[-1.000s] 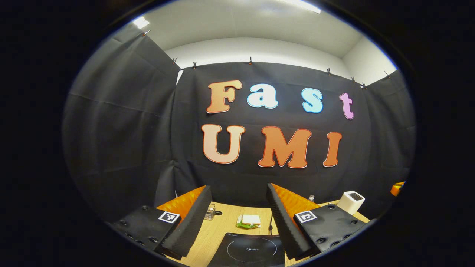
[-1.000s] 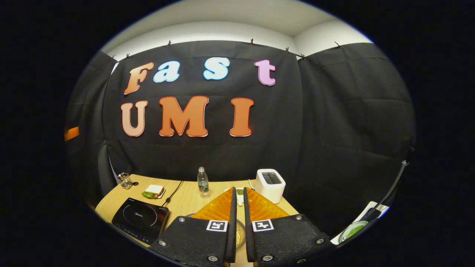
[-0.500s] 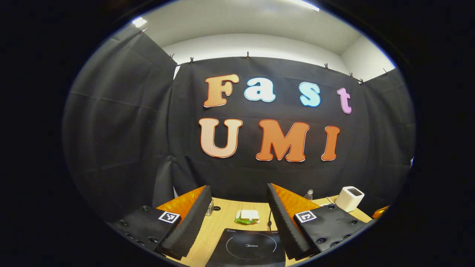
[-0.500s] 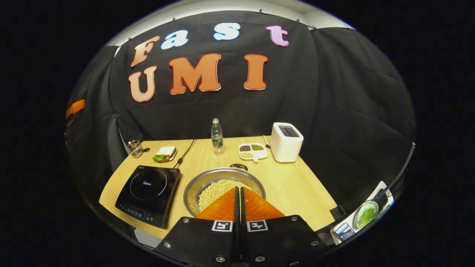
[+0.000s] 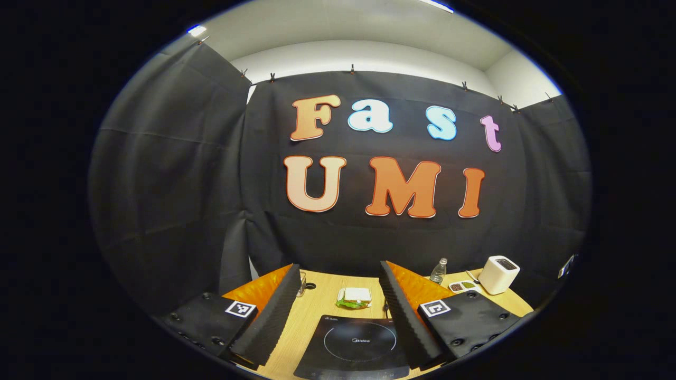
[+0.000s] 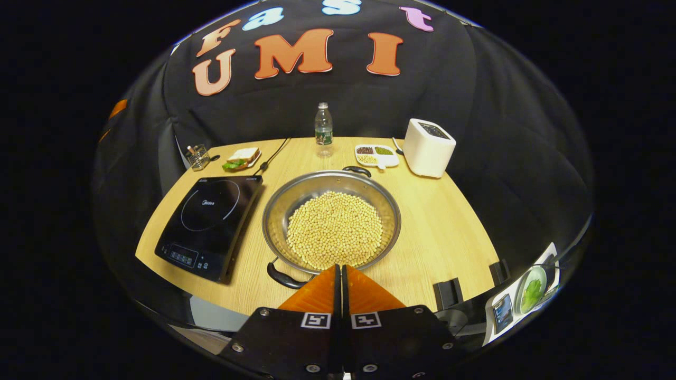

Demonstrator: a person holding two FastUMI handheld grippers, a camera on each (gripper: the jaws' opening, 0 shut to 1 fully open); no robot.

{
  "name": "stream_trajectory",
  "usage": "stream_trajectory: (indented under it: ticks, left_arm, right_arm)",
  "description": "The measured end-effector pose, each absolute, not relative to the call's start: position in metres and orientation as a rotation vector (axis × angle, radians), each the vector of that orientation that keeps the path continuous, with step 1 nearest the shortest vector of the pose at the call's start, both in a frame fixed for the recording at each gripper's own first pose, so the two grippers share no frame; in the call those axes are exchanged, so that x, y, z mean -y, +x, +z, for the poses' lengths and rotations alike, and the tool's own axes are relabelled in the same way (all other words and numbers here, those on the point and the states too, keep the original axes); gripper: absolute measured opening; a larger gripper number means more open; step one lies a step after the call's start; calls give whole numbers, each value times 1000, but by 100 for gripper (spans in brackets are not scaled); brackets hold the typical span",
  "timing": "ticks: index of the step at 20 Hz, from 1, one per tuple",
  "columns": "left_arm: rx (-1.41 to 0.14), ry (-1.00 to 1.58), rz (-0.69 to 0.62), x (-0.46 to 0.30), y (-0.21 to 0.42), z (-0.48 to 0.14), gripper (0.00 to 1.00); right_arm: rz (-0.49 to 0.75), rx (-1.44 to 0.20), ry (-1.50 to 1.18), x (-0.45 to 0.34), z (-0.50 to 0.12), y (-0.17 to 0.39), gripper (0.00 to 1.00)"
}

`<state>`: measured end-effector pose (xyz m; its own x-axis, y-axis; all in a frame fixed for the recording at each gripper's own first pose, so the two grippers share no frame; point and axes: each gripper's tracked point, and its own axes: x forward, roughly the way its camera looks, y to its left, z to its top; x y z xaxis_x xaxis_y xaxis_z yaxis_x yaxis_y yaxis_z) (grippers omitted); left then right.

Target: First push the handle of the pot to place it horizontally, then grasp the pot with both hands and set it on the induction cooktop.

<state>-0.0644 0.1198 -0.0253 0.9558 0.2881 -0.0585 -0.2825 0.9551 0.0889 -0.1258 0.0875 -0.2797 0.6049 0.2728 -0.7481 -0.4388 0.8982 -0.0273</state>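
Observation:
A wide steel pot (image 6: pixel 274 211) full of pale beans sits in the middle of the wooden table, one black handle (image 6: pixel 282 278) at its near edge, the other handle (image 6: pixel 357 170) at its far edge. The black induction cooktop (image 6: pixel 208 221) lies just left of the pot. My right gripper (image 6: pixel 340 267) is shut with nothing between its fingers, hovering just above the pot's near rim, right of the near handle. In the left gripper view my left gripper (image 5: pixel 338 279) stands open above the cooktop (image 5: pixel 356 348), holding nothing.
Along the table's far edge stand a small glass (image 6: pixel 198 157), a sandwich (image 6: pixel 242 157), a water bottle (image 6: pixel 323 130), a divided dish of beans (image 6: pixel 375 154) and a white toaster (image 6: pixel 429 146). A cable (image 6: pixel 272 158) runs back from the cooktop. A tray with greens (image 6: pixel 531 295) sits low right.
The right gripper view has tilted down, bringing the whole pot and table into view, and the gripper's small gap has closed. The left gripper view has dipped slightly toward the cooktop.

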Motion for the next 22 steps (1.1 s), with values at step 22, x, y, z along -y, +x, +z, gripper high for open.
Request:
stream_trajectory:
  ticks: [22]
  left_arm:
    - [-139,71,390,-159,-98,-49,97]
  right_arm:
    - [499,-1055,-340,-120,-383,-149,0]
